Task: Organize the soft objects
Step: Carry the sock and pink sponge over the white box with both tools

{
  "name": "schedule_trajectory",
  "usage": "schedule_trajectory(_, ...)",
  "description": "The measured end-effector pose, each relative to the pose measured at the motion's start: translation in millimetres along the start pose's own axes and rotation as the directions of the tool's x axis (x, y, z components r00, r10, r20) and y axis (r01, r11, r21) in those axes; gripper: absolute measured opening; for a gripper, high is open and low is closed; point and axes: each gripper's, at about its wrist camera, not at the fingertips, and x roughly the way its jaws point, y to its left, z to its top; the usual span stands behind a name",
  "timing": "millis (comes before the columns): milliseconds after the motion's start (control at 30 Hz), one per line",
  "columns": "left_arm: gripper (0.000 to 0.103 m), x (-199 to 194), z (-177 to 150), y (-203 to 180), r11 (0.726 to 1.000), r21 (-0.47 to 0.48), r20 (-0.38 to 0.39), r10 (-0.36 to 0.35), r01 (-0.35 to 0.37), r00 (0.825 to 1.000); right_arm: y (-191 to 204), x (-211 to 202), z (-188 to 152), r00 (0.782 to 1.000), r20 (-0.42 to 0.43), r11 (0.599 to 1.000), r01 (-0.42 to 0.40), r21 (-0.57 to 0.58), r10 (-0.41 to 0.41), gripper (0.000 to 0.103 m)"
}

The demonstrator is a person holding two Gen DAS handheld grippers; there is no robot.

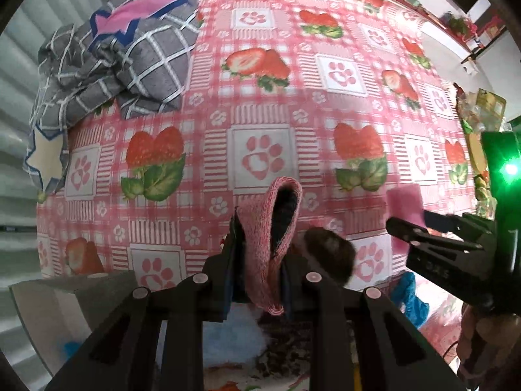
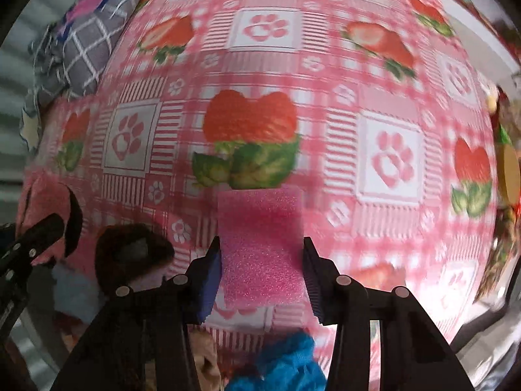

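My left gripper [image 1: 262, 260] points down and is shut on a pink knit sock [image 1: 260, 224], whose open cuff loops up above the fingers. Between the blue pads of my right gripper [image 2: 262, 255] sits a pink foam block [image 2: 260, 221]; both pads press on its sides. The left wrist view shows that block [image 1: 403, 202] at the right, in the right gripper [image 1: 420, 224]. Both hang over a bed sheet [image 1: 260, 97] printed with strawberries and paw marks. A dark brown fuzzy item [image 1: 329, 251] lies on the sheet between the two grippers.
A crumpled grey checked blanket [image 1: 123, 55] lies at the far left of the bed. A bright blue fluffy item [image 2: 283, 358] and a pale blue one [image 1: 228, 335] lie under the grippers. Colourful clutter [image 1: 482, 107] lines the right edge. A corrugated wall [image 1: 19, 97] runs along the left.
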Motion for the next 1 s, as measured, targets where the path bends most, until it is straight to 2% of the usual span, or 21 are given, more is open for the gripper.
schedule_trajectory(267,0.026,-20.7,-2.5,-36.6,0.995,0.096,0.042,-0.019,0.015,0.999,-46.0,-28.6,-40.2,0.999,0.011,0.991,-0.035,0.129,0.034,0.047)
schedule_trajectory(567,0.026,-42.9,-23.9,-51.4,0.990,0.140,0.059,-0.032,0.024,0.998,-96.0,-77.3,-84.2,0.999,0.035,0.980,-0.040,0.195,0.034,0.047)
schedule_trajectory(1000,0.026,-70.3,-84.3,-42.6,0.983,0.177,0.038,-0.058,0.050,0.998,-102.8,-106.2,-144.7,0.998,0.052,0.964,-0.035,0.265,0.022,0.047)
